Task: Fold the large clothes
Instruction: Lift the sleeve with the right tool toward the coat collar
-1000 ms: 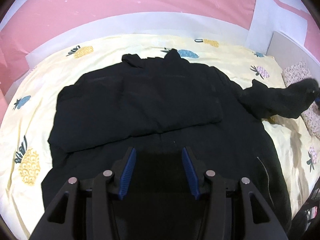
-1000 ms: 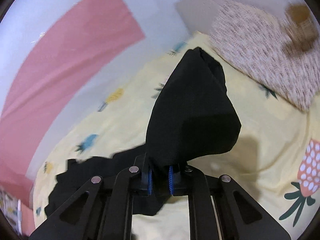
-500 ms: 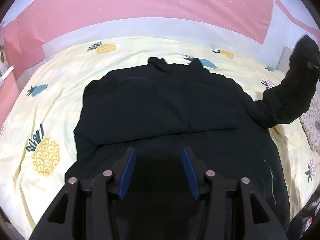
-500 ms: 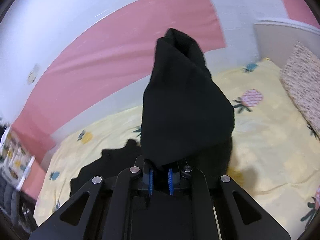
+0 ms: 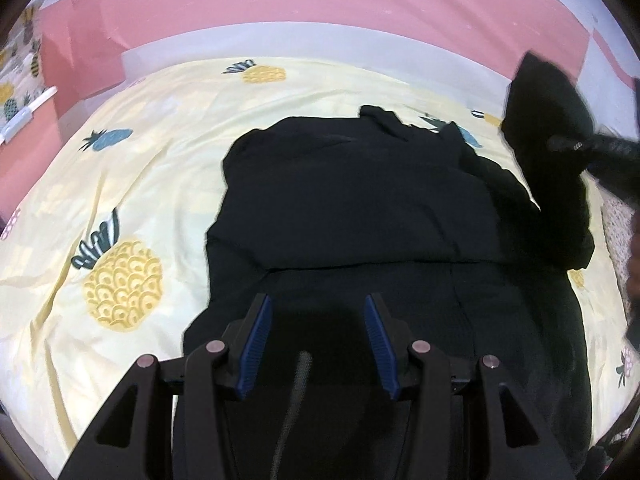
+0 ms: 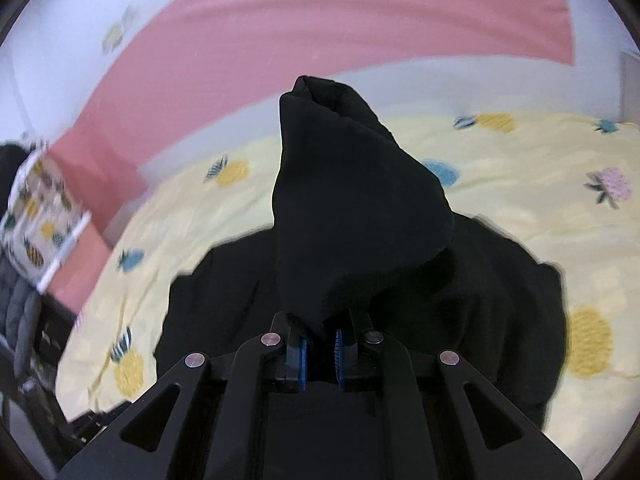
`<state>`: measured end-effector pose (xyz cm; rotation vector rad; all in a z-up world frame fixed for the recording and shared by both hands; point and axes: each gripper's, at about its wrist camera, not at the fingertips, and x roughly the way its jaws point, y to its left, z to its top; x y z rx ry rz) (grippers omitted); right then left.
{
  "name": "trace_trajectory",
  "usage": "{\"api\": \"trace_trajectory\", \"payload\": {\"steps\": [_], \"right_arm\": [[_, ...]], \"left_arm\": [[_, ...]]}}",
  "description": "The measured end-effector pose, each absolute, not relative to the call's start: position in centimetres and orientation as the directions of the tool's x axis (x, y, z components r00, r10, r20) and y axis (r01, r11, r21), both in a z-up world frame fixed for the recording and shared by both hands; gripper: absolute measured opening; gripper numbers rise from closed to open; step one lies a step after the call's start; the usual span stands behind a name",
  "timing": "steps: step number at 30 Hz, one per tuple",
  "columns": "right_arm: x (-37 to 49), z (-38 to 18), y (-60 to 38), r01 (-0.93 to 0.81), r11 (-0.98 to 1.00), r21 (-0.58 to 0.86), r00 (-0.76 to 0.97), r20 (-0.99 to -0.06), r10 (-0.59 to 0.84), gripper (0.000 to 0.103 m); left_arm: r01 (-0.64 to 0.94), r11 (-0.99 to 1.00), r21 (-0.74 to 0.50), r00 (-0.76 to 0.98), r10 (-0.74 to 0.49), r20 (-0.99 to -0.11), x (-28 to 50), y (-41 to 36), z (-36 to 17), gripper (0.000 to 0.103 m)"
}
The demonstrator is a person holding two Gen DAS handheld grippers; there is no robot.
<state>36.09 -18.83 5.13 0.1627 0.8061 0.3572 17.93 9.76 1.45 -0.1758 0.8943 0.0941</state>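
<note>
Standing upright from the right tongs [image 6: 319, 350], the black sleeve [image 6: 352, 208].

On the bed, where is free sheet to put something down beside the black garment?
The widest bare stretch of the pineapple sheet lies left of the black garment in the left wrist view, toward the pink wall. A narrower band runs beyond its collar. The right side is crowded: the right gripper holds the lifted sleeve there.

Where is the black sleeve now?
The sleeve is pinched in the right gripper, lifted above the black garment on the bed; far right in the left view.
</note>
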Motion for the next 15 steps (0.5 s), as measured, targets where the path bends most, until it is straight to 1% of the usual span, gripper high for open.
{"api": "trace_trajectory", "payload": {"steps": [5, 6, 7, 10, 11, 12, 13, 14, 15], "right_arm": [[36.4, -0.4, -13.9, -0.29, 0.921, 0.26, 0.539, -0.751, 0.381, 0.011], [36.6, -1.5, -13.4, -0.291, 0.921, 0.258, 0.521, -0.765, 0.379, 0.013], [36.8, -2.5, -12.9, -0.29, 0.921, 0.26, 0.507, -0.775, 0.378, 0.014], [36.8, -4.1, -12.0, -0.293, 0.923, 0.249, 0.477, -0.799, 0.367, 0.02], [36.7, -4.3, -11.9, -0.303, 0.921, 0.246, 0.47, -0.802, 0.369, 0.026], [36.6, -4.3, -11.6, -0.317, 0.916, 0.247, 0.466, -0.8, 0.377, 0.038], [36.5, -4.0, -11.4, -0.336, 0.904, 0.263, 0.459, -0.793, 0.401, 0.047], [36.2, -3.5, -11.5, -0.348, 0.893, 0.287, 0.45, -0.784, 0.427, 0.064], [35.9, -2.9, -11.6, -0.361, 0.877, 0.316, 0.443, -0.77, 0.459, 0.067]], "left_arm": [[-0.191, 0.973, -0.127, 0.608, 0.016, -0.793, 17.7, 12.0, 0.2, 0.05], [-0.196, 0.972, -0.13, 0.606, 0.015, -0.795, 17.7, 12.4, 0.0, 0.05], [-0.2, 0.971, -0.133, 0.603, 0.015, -0.797, 17.6, 12.7, -0.3, 0.05], [-0.21, 0.967, -0.145, 0.601, 0.011, -0.799, 17.8, 13.4, -0.8, 0.05], [-0.212, 0.966, -0.151, 0.601, 0.007, -0.799, 17.9, 13.5, -0.8, 0.05], [-0.213, 0.965, -0.155, 0.603, 0.005, -0.798, 17.9, 13.7, -0.8, 0.05], [-0.213, 0.964, -0.159, 0.606, 0.002, -0.796, 18.0, 13.7, -0.8, 0.05], [-0.213, 0.963, -0.164, 0.608, -0.001, -0.794, 18.0, 13.8, -0.7, 0.05], [-0.212, 0.963, -0.169, 0.611, -0.005, -0.792, 18.1, 13.7, -0.5, 0.05]]}}
